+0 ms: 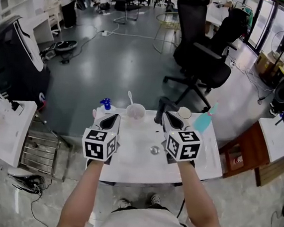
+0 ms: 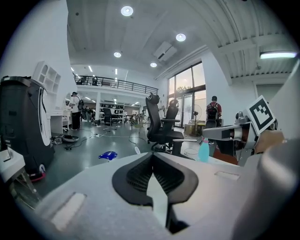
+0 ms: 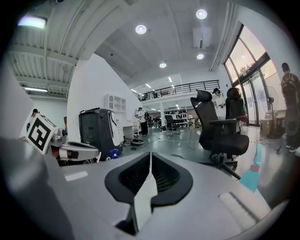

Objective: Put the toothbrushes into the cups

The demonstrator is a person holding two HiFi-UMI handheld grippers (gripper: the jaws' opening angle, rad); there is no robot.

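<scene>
Looking past your hands, you have a black office chair [image 1: 202, 56] on the grey floor behind the white table [image 1: 137, 165]. A blue pump bottle [image 1: 105, 102] stands at the table's far left and a teal container [image 1: 204, 120] at its far right. Your left gripper [image 1: 115, 118] and right gripper [image 1: 165, 117] hang over the table, each with its jaws pressed together on nothing. One white toothbrush [image 1: 129, 97] leans in the cup [image 1: 135, 113] near the far edge, between the two tips and nearer your left. A second cup [image 1: 184, 112] sits just right of your right tip.
</scene>
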